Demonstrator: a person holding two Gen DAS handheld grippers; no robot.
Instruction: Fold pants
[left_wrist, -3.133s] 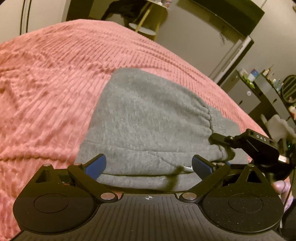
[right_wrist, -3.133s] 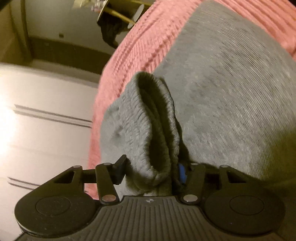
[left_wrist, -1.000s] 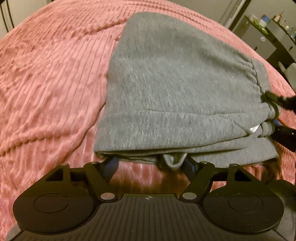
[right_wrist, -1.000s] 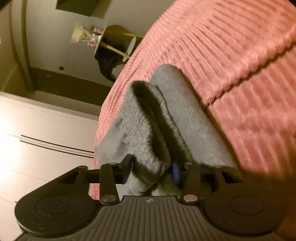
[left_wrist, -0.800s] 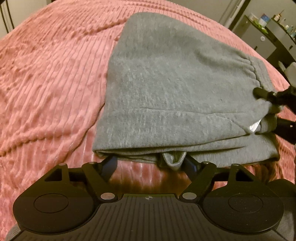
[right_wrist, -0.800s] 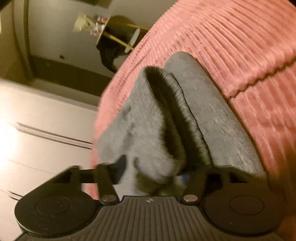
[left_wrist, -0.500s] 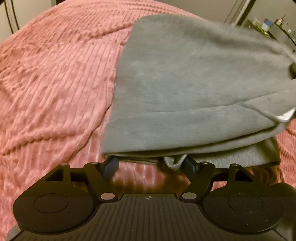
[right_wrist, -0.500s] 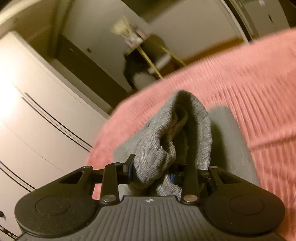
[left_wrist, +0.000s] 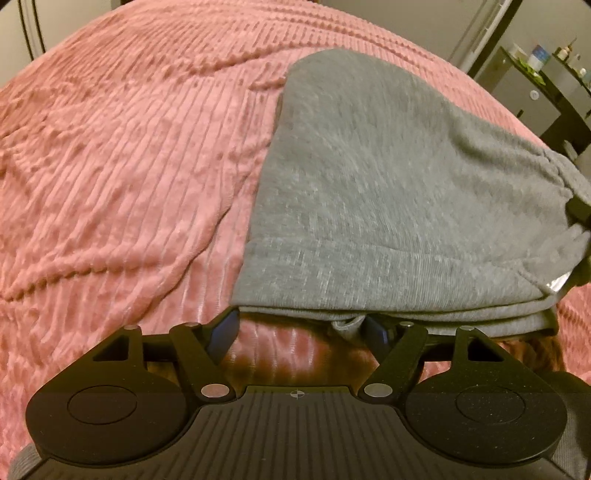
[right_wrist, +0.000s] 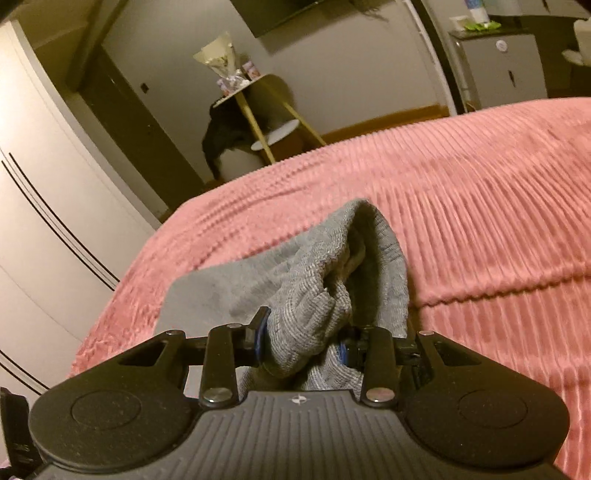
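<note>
Right wrist: right claw (right_wrist: 301, 341) clamping gray pants (right_wrist: 332, 295); left claw (left_wrist: 301, 328) wide, pink bedspread (left_wrist: 129, 166) beneath.

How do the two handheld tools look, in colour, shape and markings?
Both tools look alike. The left tool and the right tool have a matte black ribbed body with a small round crosshair mark, two round discs at the sides, black linkage arms with silver pivot pins, and blue pads on the fingers. No cables or sleeves are visible.
</note>
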